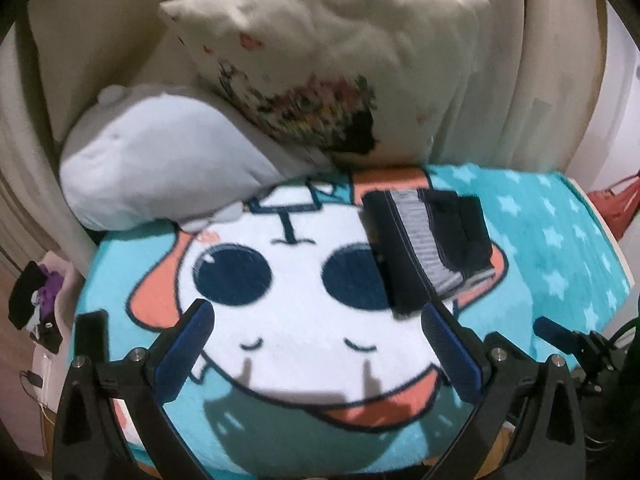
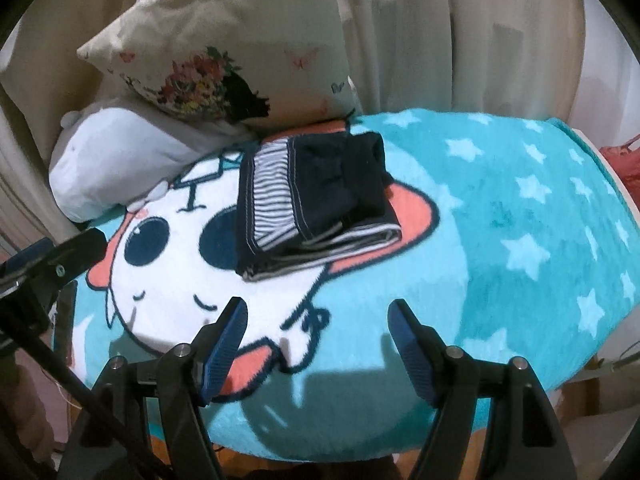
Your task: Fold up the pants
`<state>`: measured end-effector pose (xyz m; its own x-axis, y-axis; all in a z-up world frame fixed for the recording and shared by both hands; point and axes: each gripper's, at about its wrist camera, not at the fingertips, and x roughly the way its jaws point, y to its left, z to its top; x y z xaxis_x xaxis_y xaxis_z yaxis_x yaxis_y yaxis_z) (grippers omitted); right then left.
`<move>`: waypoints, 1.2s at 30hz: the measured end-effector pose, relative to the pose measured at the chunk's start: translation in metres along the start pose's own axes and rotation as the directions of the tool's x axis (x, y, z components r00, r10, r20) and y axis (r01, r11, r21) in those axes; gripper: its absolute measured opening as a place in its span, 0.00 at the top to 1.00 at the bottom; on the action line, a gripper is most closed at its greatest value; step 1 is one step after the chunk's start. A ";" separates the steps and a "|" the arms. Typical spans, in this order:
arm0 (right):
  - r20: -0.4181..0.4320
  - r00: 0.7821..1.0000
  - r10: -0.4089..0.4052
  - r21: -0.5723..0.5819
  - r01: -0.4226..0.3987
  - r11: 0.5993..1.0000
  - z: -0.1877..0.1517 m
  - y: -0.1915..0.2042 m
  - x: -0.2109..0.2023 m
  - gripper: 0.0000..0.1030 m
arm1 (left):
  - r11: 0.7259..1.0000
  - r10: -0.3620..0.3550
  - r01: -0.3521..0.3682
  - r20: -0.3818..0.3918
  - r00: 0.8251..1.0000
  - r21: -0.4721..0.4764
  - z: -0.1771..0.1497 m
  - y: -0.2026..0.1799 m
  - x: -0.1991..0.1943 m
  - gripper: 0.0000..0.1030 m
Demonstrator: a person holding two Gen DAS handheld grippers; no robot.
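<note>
Pants (image 2: pixel 316 192) lie as a compact folded stack on the cartoon blanket (image 2: pixel 500 208) near the pillows, apparently finished, which would explain why left claw (image 1: pixel 316 344) and right claw (image 2: pixel 318 344) hover spread and empty, well short of them.

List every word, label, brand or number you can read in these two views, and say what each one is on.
No readable text in either view.
Blanket: cartoon face and stars only, no letters.
Folded pants: stripes and stitching, no legible label.
Floral pillow: flower and butterfly print, no words.
Left gripper and right gripper: no markings visible.
</note>
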<state>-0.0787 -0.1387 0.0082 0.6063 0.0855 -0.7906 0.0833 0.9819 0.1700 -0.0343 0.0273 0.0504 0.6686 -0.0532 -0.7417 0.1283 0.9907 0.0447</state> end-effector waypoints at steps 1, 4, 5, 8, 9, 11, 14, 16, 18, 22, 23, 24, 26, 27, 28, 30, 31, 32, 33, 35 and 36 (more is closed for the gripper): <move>-0.006 1.000 -0.005 0.003 0.005 1.000 -0.001 -0.001 0.001 0.25 | 1.000 -0.004 0.004 -0.009 1.000 0.003 -0.001 -0.001 0.002 0.00; -0.023 1.000 -0.021 0.019 0.021 1.000 -0.003 -0.006 0.006 0.25 | 1.000 -0.023 0.023 -0.036 0.999 0.013 -0.003 -0.006 0.008 0.00; -0.027 0.999 -0.027 0.025 0.028 0.999 -0.003 -0.009 0.007 0.25 | 0.999 -0.027 0.027 -0.041 0.999 0.016 -0.003 -0.008 0.009 0.00; -0.035 0.998 -0.045 0.042 0.046 0.998 -0.002 -0.015 0.010 0.25 | 0.999 -0.037 0.038 -0.051 0.998 0.028 -0.003 -0.012 0.012 0.00; -0.038 0.998 -0.047 0.046 0.049 0.998 -0.001 -0.018 0.010 0.24 | 0.999 -0.039 0.041 -0.054 0.998 0.030 -0.002 -0.013 0.013 0.00; -0.042 0.998 -0.050 0.050 0.052 0.997 -0.001 -0.020 0.012 0.24 | 0.998 -0.045 0.047 -0.062 0.997 0.032 -0.001 -0.015 0.015 0.00; -0.050 0.997 -0.054 0.045 0.056 0.997 0.000 -0.022 0.014 0.24 | 0.998 -0.058 0.060 -0.082 0.995 0.028 -0.001 -0.017 0.020 0.00; -0.055 0.997 -0.054 0.041 0.057 0.998 0.000 -0.022 0.016 0.24 | 0.997 -0.064 0.067 -0.095 0.993 0.027 0.000 -0.018 0.024 0.00; -0.061 0.997 -0.056 0.041 0.059 0.997 0.000 -0.022 0.017 0.24 | 0.997 -0.072 0.075 -0.105 0.992 0.023 0.000 -0.019 0.027 0.00; -0.074 0.996 -0.058 0.043 0.061 0.997 0.000 -0.023 0.021 0.23 | 0.997 -0.079 0.082 -0.124 0.989 0.014 -0.002 -0.019 0.031 0.00; -0.077 0.995 -0.059 0.044 0.062 0.997 0.000 -0.023 0.021 0.23 | 0.996 -0.085 0.086 -0.131 0.988 0.009 -0.002 -0.019 0.033 0.00; -0.079 0.995 -0.059 0.044 0.063 0.997 0.000 -0.023 0.022 0.23 | 0.996 -0.088 0.089 -0.136 0.987 0.004 -0.002 -0.019 0.034 0.00; -0.083 0.995 -0.060 0.042 0.064 0.997 0.000 -0.023 0.023 0.23 | 0.995 -0.097 0.097 -0.149 0.984 -0.008 -0.003 -0.017 0.037 0.00; -0.085 0.995 -0.060 0.041 0.063 0.997 0.000 -0.023 0.024 0.23 | 0.995 -0.101 0.100 -0.152 0.983 -0.011 -0.003 -0.017 0.038 0.00; -0.087 0.994 -0.059 0.039 0.063 0.997 0.000 -0.023 0.024 0.23 | 0.994 -0.108 0.106 -0.157 0.982 -0.018 -0.004 -0.016 0.039 0.00; -0.089 0.994 -0.057 0.037 0.061 0.997 0.000 -0.024 0.025 0.23 | 0.993 -0.118 0.115 -0.164 0.979 -0.027 -0.004 -0.016 0.040 0.00; -0.090 0.994 -0.058 0.037 0.061 0.997 0.000 -0.023 0.026 0.23 | 0.993 -0.120 0.117 -0.168 0.978 -0.028 -0.004 -0.016 0.041 0.00; -0.090 0.994 -0.057 0.035 0.060 0.998 0.000 -0.023 0.026 0.23 | 0.992 -0.123 0.120 -0.170 0.978 -0.030 -0.004 -0.016 0.041 0.00; -0.090 0.994 -0.057 0.034 0.060 0.998 0.000 -0.023 0.026 0.23 | 0.992 -0.126 0.122 -0.172 0.977 -0.032 -0.005 -0.016 0.042 0.00; -0.090 0.994 -0.058 0.035 0.061 0.998 0.000 -0.023 0.026 0.23 | 0.991 -0.130 0.126 -0.175 0.976 -0.034 -0.005 -0.016 0.043 0.00; -0.090 0.994 -0.059 0.036 0.062 0.997 0.000 -0.023 0.026 0.23 | 0.991 -0.131 0.127 -0.176 0.976 -0.034 -0.005 -0.016 0.043 0.00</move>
<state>-0.0651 -0.1586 -0.0164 0.5268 0.0425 -0.8489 0.1490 0.9787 0.1415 -0.0112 0.0094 0.0146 0.5062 -0.1601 -0.8475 0.1871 0.9796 -0.0733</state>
